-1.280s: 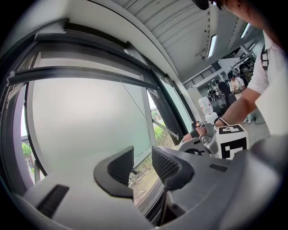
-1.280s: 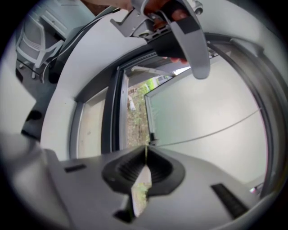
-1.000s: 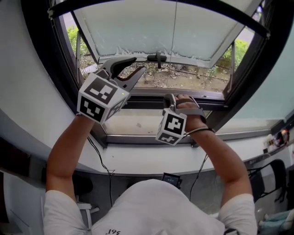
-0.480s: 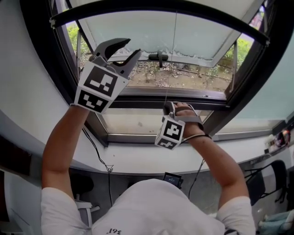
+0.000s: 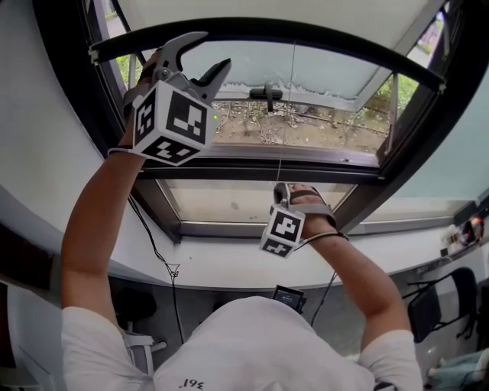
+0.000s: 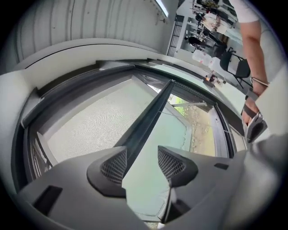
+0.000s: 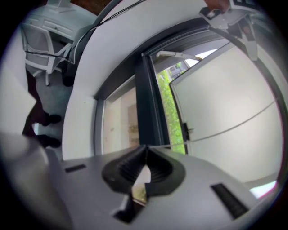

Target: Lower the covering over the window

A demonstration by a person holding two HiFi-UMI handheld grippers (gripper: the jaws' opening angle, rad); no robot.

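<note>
Blind [image 5: 267, 9] fabric is seen only at the very top of the window, above its dark bottom bar [image 5: 306, 33], so the covering is judged to be barely lowered and most of the opening is left bare. A thin cord [image 5: 286, 114] is run from the bar straight down to the right gripper [image 5: 283, 191], whose fingers are pressed together on it. In the right gripper view the cord is seen leaving the closed pads [image 7: 130, 168] in a taut line. This grip is kept low, near the sill [image 5: 229, 267], presumably so that the bar is drawn down through the cord and need not be reached itself.

The left gripper [image 5: 212, 50] is held high, by the left end of the bar, with its fingers spread; they have just been opening. In the left gripper view the bar is lined up with the gap between the pads [image 6: 112, 166], but nothing is pinched there, and it cannot be told whether the bar lies inside the gap or just beyond it. That placement is judged to be a readying to steady or guide the bar's end, so that it is kept level while the cord is pulled. Behind the bar the sash [image 5: 328, 69] is tilted outward
</note>
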